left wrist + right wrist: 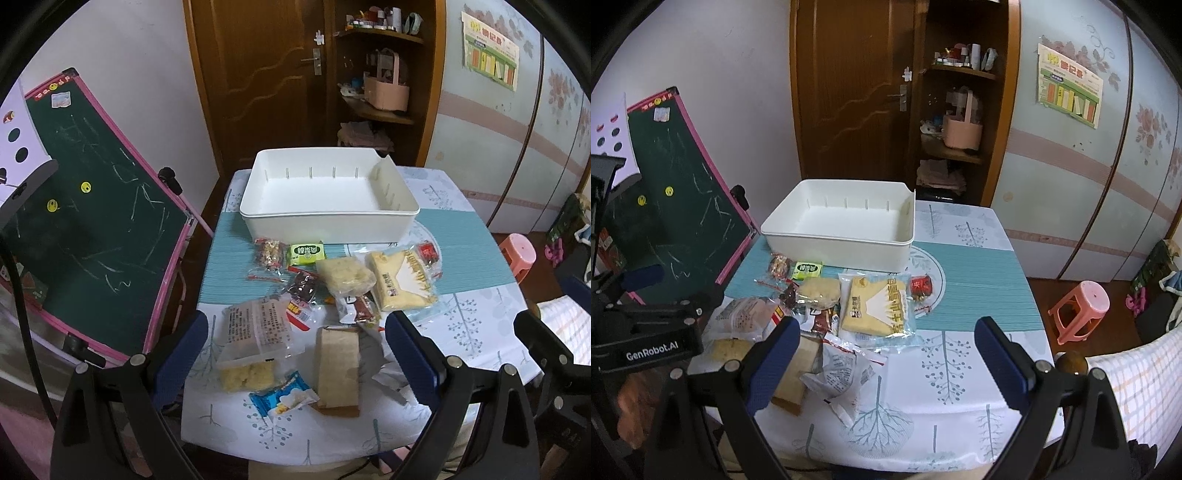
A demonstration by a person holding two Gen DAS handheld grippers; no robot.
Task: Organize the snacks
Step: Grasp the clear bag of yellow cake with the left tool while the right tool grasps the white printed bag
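I hold both jaws wide apart, empty, above the snacks heaped before the empty bin, ready for sorting.

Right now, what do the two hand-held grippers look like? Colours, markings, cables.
Both match: the left hand-held gripper and the right hand-held gripper have black linkage arms with silver pivot bolts and dark blue finger pads. White "GenRobot.AI" lettering marks the left one's body. A black cable runs along the left side.

Black tongs, blue pads, silver screws; "GenRobot.AI" marking
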